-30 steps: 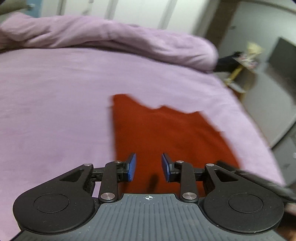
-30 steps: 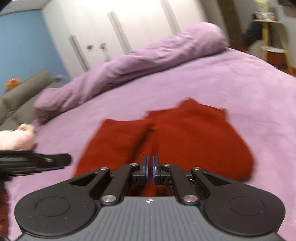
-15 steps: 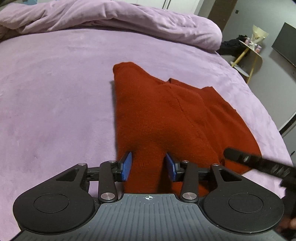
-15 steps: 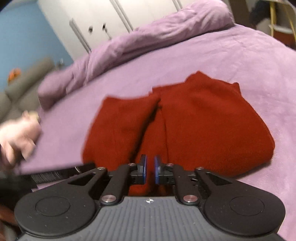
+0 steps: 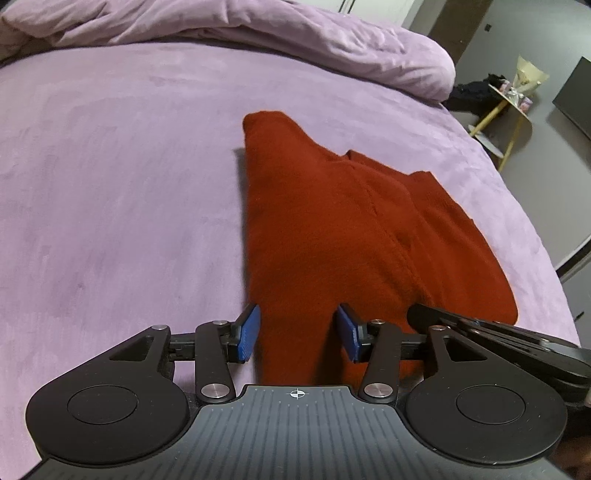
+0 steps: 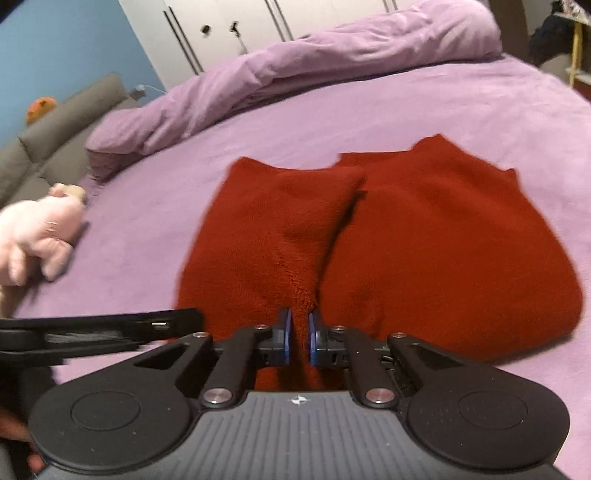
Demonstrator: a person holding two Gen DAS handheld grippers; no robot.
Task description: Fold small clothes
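Note:
A small rust-red knit garment (image 5: 351, 229) lies on the purple bed, folded with a seam running down its middle; it also shows in the right wrist view (image 6: 388, 236). My left gripper (image 5: 298, 334) is open, its blue pads on either side of the garment's near edge, low over the cloth. My right gripper (image 6: 298, 336) is open by a narrow gap over the garment's near middle edge; no cloth is clearly pinched. The right gripper's body shows at the lower right of the left wrist view (image 5: 498, 336), and the left gripper's body at the left of the right wrist view (image 6: 103, 328).
The purple bed cover (image 5: 110, 184) spreads wide to the left. A bunched purple duvet (image 5: 258, 33) lies along the far side. A pink plush toy (image 6: 40, 232) lies at the left. A yellow side table (image 5: 513, 107) stands past the bed's right edge.
My left gripper has opened wider and moved in low over the garment's near edge. My right gripper's jaws have parted from shut to a narrow gap and moved closer to the cloth.

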